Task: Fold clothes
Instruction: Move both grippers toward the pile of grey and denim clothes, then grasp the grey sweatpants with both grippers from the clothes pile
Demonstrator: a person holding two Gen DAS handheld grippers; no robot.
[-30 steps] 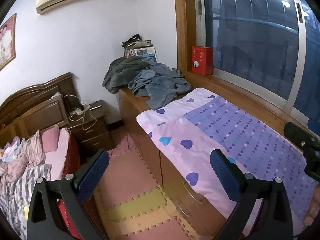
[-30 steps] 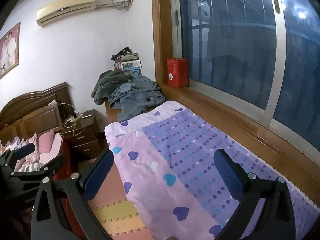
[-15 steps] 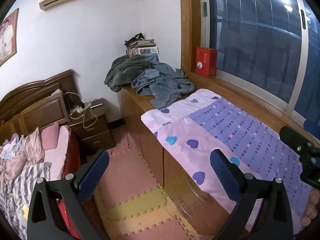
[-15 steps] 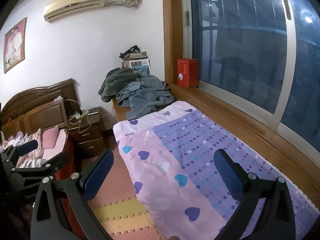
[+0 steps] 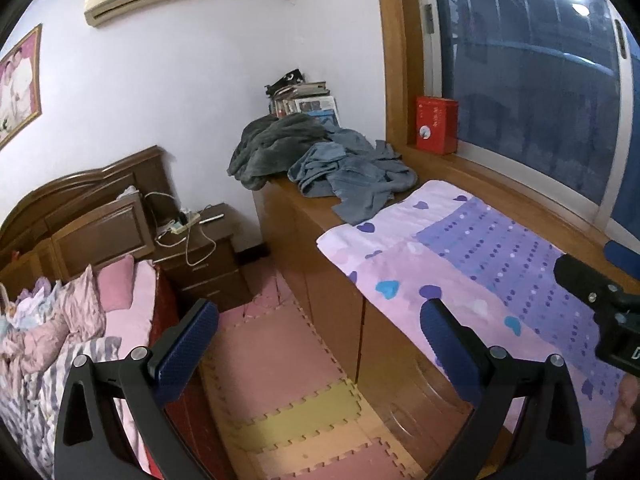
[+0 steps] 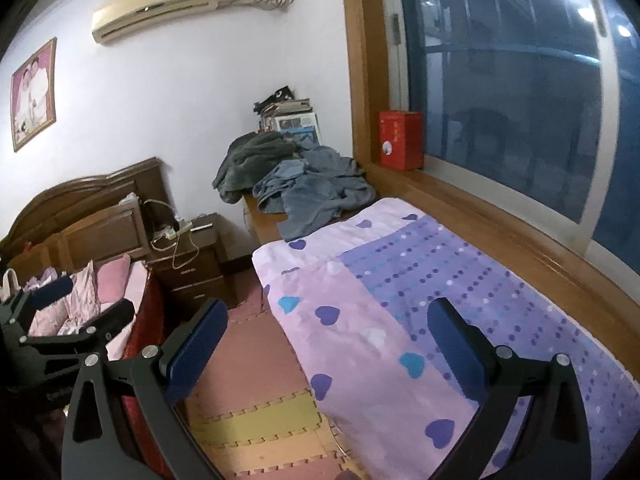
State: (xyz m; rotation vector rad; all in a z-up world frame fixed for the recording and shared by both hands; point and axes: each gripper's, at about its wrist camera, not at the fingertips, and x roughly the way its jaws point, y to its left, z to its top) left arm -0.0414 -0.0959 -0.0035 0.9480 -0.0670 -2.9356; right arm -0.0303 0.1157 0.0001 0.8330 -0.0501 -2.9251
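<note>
The only container in view is a red box [image 5: 437, 125], standing upright on the window ledge at the far corner of the surface [image 5: 280, 192]; it is closed and its contents cannot be seen. Behind the clothes, against the wall, sits a stack of books and papers [image 5: 304, 98].

The clothes lie in a loose, unfolded heap at the far end of the surface: a dark grey garment [image 5: 272, 140] bunched nearest the wall and spilling over the surface's outer edge, and a blue-grey garment [image 5: 352, 172] crumpled just beside it, touching it. A flap of the blue-grey garment lies over the far edge of the purple and pink patterned sheet [image 5: 472, 264], which covers the rest of the surface up to the near end and hangs over its outer edge.

The left tool [image 5: 320, 344] hangs off the outer edge of the surface, above the foam floor mat [image 5: 280, 360], its fingers spread wide and holding nothing. The right tool [image 6: 328, 340] hovers above the near part of the sheet, fingers likewise wide apart and empty. Both are well apart from the clothes.
</note>
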